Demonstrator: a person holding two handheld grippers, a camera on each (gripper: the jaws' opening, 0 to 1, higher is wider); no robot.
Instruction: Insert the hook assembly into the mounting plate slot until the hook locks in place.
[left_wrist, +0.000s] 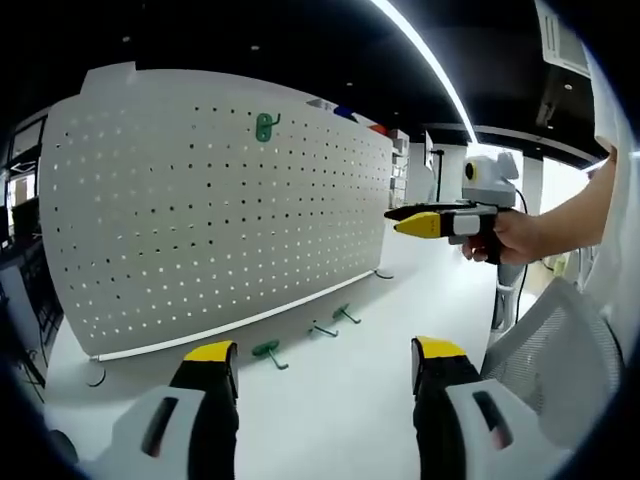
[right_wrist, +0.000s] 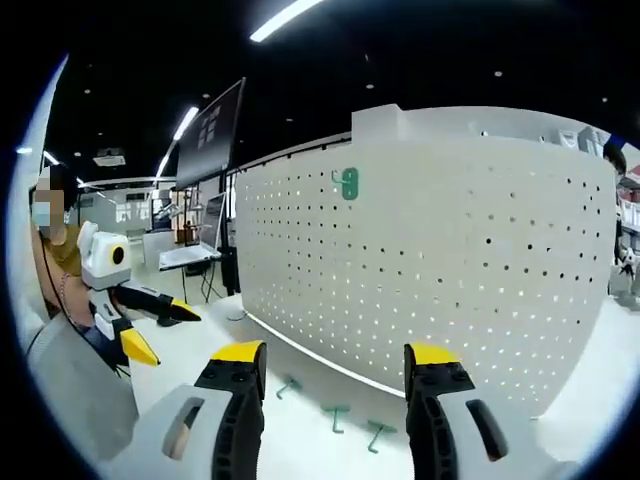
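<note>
Both views facing pegboard (left_wrist: 215, 200) (right_wrist: 440, 260) from table's (left_wrist: 360, 380) near edge, sharing green hooks (left_wrist: 270, 352) (right_wrist: 335, 415) at board's foot.

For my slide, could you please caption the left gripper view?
Open left gripper faces white pegboard with one green hook mounted, three on table.

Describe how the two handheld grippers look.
Both match: the left gripper and right gripper have black tongs with yellow tips on pale grey bodies with dark slots. Seen from the other side, the right gripper carries a white top housing.
</note>
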